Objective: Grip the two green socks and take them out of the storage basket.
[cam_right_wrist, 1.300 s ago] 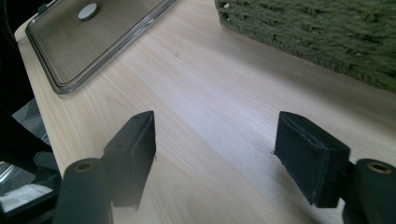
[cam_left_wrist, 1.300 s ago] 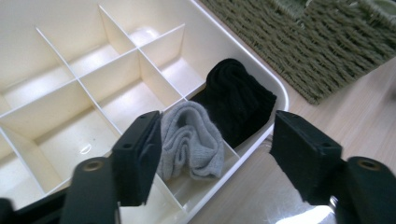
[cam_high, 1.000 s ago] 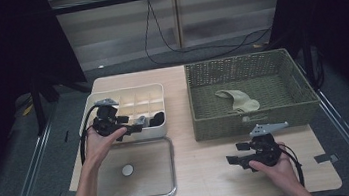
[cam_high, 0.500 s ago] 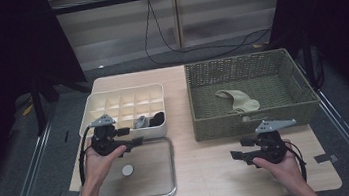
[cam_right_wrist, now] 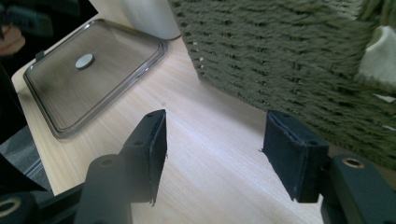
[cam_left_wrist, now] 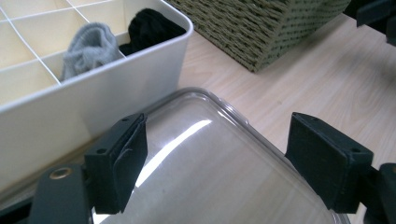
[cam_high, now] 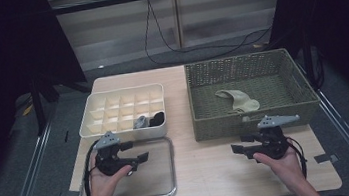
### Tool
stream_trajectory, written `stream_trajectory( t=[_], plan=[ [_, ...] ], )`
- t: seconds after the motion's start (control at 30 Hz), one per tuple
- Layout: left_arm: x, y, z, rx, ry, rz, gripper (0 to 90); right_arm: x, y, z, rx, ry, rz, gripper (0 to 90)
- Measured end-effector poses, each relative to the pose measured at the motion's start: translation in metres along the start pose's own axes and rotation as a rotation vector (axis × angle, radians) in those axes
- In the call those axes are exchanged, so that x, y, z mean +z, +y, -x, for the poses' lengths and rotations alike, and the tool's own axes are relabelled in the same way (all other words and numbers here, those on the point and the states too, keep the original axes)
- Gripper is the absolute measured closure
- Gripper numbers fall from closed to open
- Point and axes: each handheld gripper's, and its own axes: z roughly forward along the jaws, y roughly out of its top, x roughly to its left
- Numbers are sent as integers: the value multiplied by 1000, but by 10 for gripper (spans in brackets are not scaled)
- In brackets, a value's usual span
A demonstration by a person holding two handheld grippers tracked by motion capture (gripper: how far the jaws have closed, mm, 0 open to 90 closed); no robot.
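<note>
A cream divided box [cam_high: 113,108] holds a grey sock [cam_high: 140,122] and a black sock [cam_high: 157,119] in its near-right compartments. In front of it lies a clear lid [cam_high: 161,180]. My left gripper [cam_high: 136,152] hovers open over that lid [cam_left_wrist: 224,186]; its jaws have just opened slightly with nothing between them. The grey sock [cam_left_wrist: 91,46] and black sock [cam_left_wrist: 149,25] show beyond it. My right gripper [cam_high: 241,144] stands open over bare wood before the wicker basket [cam_high: 265,117]. Its jaws have just been closing, with nothing between them [cam_right_wrist: 215,140].
A beige sock [cam_high: 237,99] lies inside the wicker basket [cam_right_wrist: 289,51]. The clear lid [cam_right_wrist: 93,70] bears a small round disc [cam_right_wrist: 84,60]. The table's front edge runs just behind both hands. Dark floor and cables lie beyond the table.
My left gripper has drawn back from the divided box toward the person and sunk over the clear lid. The right gripper has stayed in place, its jaws a little narrower.
</note>
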Motion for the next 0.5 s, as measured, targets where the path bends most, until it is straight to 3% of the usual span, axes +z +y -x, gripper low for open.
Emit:
stream_trajectory(
  t=[0.1, 0.23, 0.37, 0.43, 0.5],
  plan=[
    [-3, -9, 8, -9, -18, 25, 177, -3, 2, 0, -3, 5, 16, 409],
    [-1, -22, 20, 23, 5, 5, 173, -9, 5, -2, -17, 15, 44, 400],
    [2, -34, 27, 6, -12, -14, 170, -16, 10, -3, -22, 24, 63, 378],
    [6, -39, 31, 19, -23, -51, 171, -17, 13, -3, -24, 24, 58, 307],
    [9, -39, 34, 21, -31, -60, 171, -17, 15, -4, -27, 19, 54, 307]
  ],
)
